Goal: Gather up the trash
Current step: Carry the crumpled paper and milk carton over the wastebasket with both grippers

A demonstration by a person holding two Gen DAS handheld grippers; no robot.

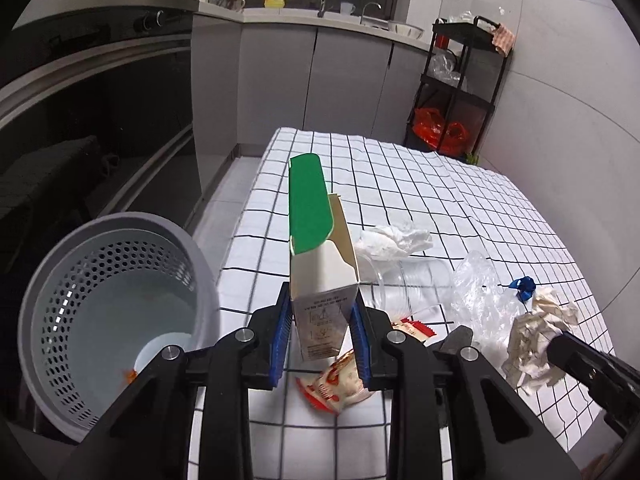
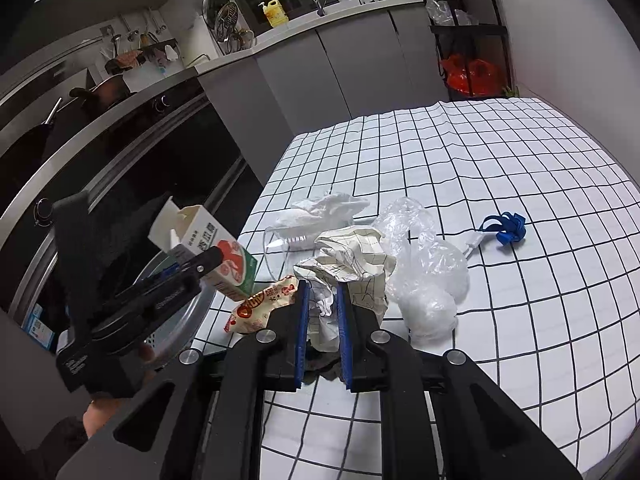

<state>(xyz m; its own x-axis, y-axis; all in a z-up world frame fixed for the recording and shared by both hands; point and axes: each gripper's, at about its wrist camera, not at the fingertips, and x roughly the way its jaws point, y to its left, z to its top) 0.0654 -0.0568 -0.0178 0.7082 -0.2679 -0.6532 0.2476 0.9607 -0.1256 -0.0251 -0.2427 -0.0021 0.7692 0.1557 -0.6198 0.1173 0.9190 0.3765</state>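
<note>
Left tool (image 1: 320,332) grips an opened green-and-white carton (image 1: 320,248) between its blue pads, raised over the table's left edge beside the grey perforated bin (image 1: 116,312). Right tool (image 2: 322,332) is clamped on a crumpled paper wad (image 2: 348,264) low over the table (image 2: 500,320). Table carries a white cloth with a black grid. Still lying there: a red-and-white snack wrapper (image 2: 260,308), clear crinkled plastic bag (image 2: 424,280), white tissue (image 2: 324,208), a clear plastic cup (image 1: 408,284) on its side and a blue ribbon scrap (image 2: 506,228). Grey kitchen cabinets stand behind.
</note>
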